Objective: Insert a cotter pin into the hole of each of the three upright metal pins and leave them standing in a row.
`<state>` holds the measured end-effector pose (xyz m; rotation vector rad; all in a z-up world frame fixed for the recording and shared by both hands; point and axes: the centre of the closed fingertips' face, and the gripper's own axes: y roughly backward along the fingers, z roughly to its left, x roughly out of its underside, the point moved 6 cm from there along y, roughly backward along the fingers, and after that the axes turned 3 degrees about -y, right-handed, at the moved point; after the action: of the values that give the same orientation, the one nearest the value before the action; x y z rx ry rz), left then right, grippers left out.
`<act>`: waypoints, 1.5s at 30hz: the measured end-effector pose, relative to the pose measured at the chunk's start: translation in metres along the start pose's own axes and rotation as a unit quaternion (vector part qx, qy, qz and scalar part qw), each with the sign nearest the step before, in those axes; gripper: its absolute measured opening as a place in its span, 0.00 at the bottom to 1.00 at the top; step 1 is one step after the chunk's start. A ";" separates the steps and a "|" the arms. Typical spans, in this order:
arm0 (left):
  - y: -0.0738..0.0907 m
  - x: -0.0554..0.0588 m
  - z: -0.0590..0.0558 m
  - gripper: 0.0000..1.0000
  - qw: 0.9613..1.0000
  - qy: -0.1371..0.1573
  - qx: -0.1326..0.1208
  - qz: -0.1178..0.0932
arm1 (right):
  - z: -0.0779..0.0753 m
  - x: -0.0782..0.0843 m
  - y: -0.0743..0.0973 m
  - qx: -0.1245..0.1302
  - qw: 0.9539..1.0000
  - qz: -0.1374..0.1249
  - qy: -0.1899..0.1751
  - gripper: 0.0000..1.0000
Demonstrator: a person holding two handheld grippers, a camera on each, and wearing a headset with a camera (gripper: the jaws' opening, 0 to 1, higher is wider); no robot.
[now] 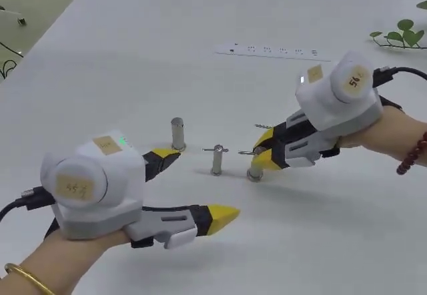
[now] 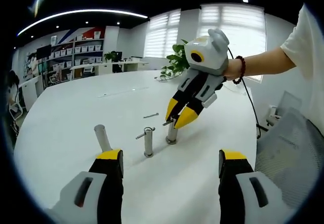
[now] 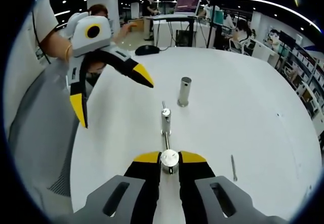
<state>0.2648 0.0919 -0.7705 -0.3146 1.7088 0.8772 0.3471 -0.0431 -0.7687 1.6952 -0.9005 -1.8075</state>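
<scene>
My left gripper (image 1: 198, 184) hangs low over the table (image 1: 120, 55), jaws spread wide with nothing between them, short of the row. Just beyond its upper tip stands the left pin (image 1: 177, 133), upright and bare, with no cotter through it. Next along, the middle pin (image 1: 217, 163) stands with a seated cotter pin (image 1: 215, 150) crossing it near the top, so I count that one done.

The right pin (image 1: 255, 173) is the one in hand. My right gripper (image 1: 261, 149) sits at its top with the jaws drawn in close. I judge they pinch the head of the held cotter pin (image 1: 246, 152), whose thin end pokes out toward the middle pin. In the right gripper view the pin's round top sits between my tips, so I cannot tell how deep the cotter sits in the hole. A spare cotter pin (image 1: 263, 127) lies flat on the table just behind the right gripper.

The next move, I reckon, is a level push until the head seats, then a gentle release so the pin does not tip. After that the spare cotter pin is for the left pin, which my idle left gripper could steady.
</scene>
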 end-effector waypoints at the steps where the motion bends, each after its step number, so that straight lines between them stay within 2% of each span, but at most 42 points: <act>1: 0.000 0.000 0.000 0.77 1.000 0.000 0.000 0.000 | 0.000 0.000 0.000 -0.003 1.000 0.001 0.002 0.14; 18: -0.001 0.001 0.000 0.77 1.000 -0.002 0.002 0.003 | -0.008 0.003 -0.002 -0.022 1.000 -0.008 0.008 0.15; 21: -0.001 0.001 0.001 0.77 1.000 -0.004 0.002 0.005 | -0.008 0.006 -0.005 -0.022 1.000 -0.003 0.003 0.15; 28: 0.001 0.000 0.002 0.77 1.000 -0.006 -0.002 0.004 | -0.006 0.009 -0.003 -0.016 0.999 -0.016 -0.023 0.24; 37: 0.006 -0.005 0.004 0.78 1.000 -0.007 -0.009 -0.003 | -0.003 -0.010 0.004 -0.018 0.996 -0.049 -0.071 0.34; 45: 0.012 -0.008 0.003 0.81 1.000 -0.002 -0.008 -0.007 | -0.002 -0.032 0.002 -0.012 0.994 -0.074 -0.084 0.39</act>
<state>0.2625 0.1005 -0.7588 -0.3358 1.6946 0.8816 0.3521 -0.0210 -0.7466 1.6527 -0.8361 -2.0751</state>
